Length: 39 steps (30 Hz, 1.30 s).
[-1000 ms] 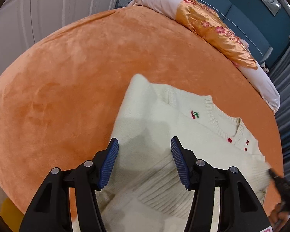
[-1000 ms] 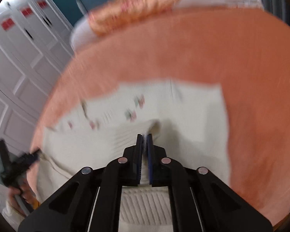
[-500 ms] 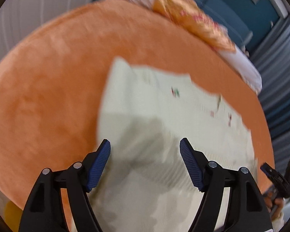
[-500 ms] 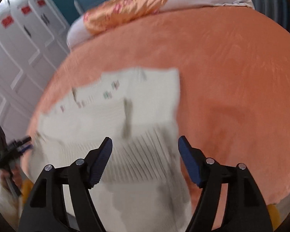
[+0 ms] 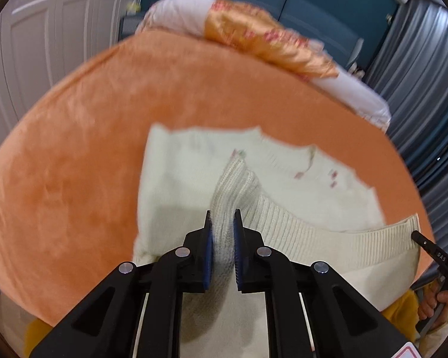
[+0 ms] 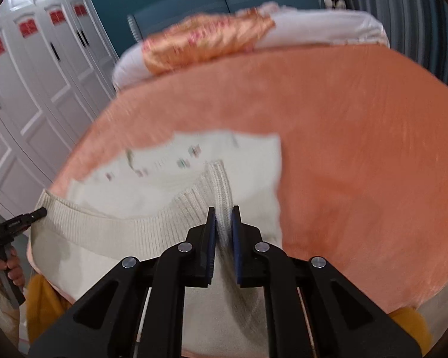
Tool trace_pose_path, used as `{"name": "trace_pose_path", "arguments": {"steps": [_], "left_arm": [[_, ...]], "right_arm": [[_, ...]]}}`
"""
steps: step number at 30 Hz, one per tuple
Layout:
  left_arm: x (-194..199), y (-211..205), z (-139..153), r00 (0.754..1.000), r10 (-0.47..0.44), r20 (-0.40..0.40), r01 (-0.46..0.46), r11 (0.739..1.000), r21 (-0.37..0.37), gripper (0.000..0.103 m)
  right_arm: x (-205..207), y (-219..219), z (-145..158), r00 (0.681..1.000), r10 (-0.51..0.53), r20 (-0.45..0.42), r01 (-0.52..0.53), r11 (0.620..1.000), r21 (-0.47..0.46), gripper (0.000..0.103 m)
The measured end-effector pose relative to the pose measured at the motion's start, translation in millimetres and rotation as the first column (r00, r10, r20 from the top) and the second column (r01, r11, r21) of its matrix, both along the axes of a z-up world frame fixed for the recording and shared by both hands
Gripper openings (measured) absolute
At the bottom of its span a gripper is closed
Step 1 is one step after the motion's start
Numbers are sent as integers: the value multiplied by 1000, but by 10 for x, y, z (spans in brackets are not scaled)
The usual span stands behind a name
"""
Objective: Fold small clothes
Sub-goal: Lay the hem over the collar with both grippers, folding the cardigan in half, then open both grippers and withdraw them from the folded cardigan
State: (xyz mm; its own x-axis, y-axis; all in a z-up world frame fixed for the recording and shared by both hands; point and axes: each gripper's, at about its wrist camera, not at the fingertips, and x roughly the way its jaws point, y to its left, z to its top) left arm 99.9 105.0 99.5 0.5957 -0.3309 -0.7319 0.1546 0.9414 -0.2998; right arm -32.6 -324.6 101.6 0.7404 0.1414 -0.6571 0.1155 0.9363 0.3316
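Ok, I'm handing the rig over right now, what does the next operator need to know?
Left hand-held gripper: shut on the sweater's ribbed hem, near its left end.
Right hand-held gripper: shut on the same hem, near its right end.
Sweater: cream knit, lying on the orange bed, collar end away from you, hem lifted between the two grips.
Done: both hem corners gripped.
Left: probably carry the hem toward the collar to fold the sweater in half, lay it down, release, then smooth.

Both wrist views look forward, low and close; sharing sweater and bed.
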Motion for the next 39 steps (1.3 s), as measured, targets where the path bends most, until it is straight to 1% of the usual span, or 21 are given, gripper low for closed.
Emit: {"name": "trace_pose_path", "arguments": {"steps": [4,6,8,10,12,13,17,20,25,26,27,28,30,31,32,33,34,36,37,38,39], "left_arm": [[66,21,445,994,29,107,-27,999,-23,8],[211,37,644,987,44,151,-40,999,-31,8],[376,34,752,983,50,178,-46,999,-24,8],[585,1,760,981,53,184,-54,999,-1,8],[830,-64,647,986,54,156,-59,998,26,8],[956,-108,541,989,55,135,-61,997,44,8],[1305,-240,-3,997,68,31,-71,992,108,8],[1427,-240,-368,995,93,-27,-88,987,135,9],[1542,-152,-755,986,129,-103,-112,982,151,10],[1558,-153,-826,985,133,-115,-113,980,164,12],[1563,-166,-870,983,137,-118,-116,978,173,18],[1551,-163,-905,982,151,-115,-128,974,185,20],[1493,-120,-863,979,183,-95,-166,972,168,24],[1455,-114,-830,977,194,-93,-177,971,163,24],[1378,-104,-742,974,210,-85,-194,968,160,24],[1314,-108,-662,974,215,-68,-202,966,160,23],[1221,-134,-561,976,215,-43,-206,966,158,23],[984,-257,-354,983,183,2,-181,974,136,23],[834,-390,-264,990,144,12,-144,982,118,23],[718,-519,-225,995,102,11,-102,990,101,25],[642,-631,-215,998,67,4,-67,993,93,28]], "right_arm": [[63,-105,464,992,-19,121,17,1000,16,9],[213,-190,671,985,-30,171,24,999,39,9],[433,-251,779,980,-40,194,31,998,50,9],[653,-276,771,981,-49,190,40,998,51,9],[925,-305,625,986,-62,153,52,996,68,9],[1091,-314,483,991,-69,119,60,995,79,9],[1453,-287,-42,997,-83,1,83,994,67,9],[1652,-320,-456,991,-100,-91,106,992,67,9],[1850,-389,-941,970,-97,-222,114,991,64,11],[1850,-391,-986,968,-97,-230,112,992,57,13],[1854,-389,-999,969,-102,-226,117,992,53,13],[1838,-391,-992,970,-109,-219,125,990,59,15],[1727,-404,-884,967,-171,-190,186,981,61,17],[1628,-390,-784,965,-210,-158,221,974,54,20],[1565,-367,-702,966,-226,-126,234,971,51,20],[1499,-320,-622,970,-222,-96,228,972,52,20],[1420,-206,-530,979,-190,-68,194,980,52,20],[1312,130,-416,995,-93,-45,94,995,38,20],[1265,326,-391,998,-32,-46,34,999,38,20],[1195,628,-380,997,61,-47,-59,997,48,20],[1117,902,-384,989,142,-48,-140,989,54,20]]}}
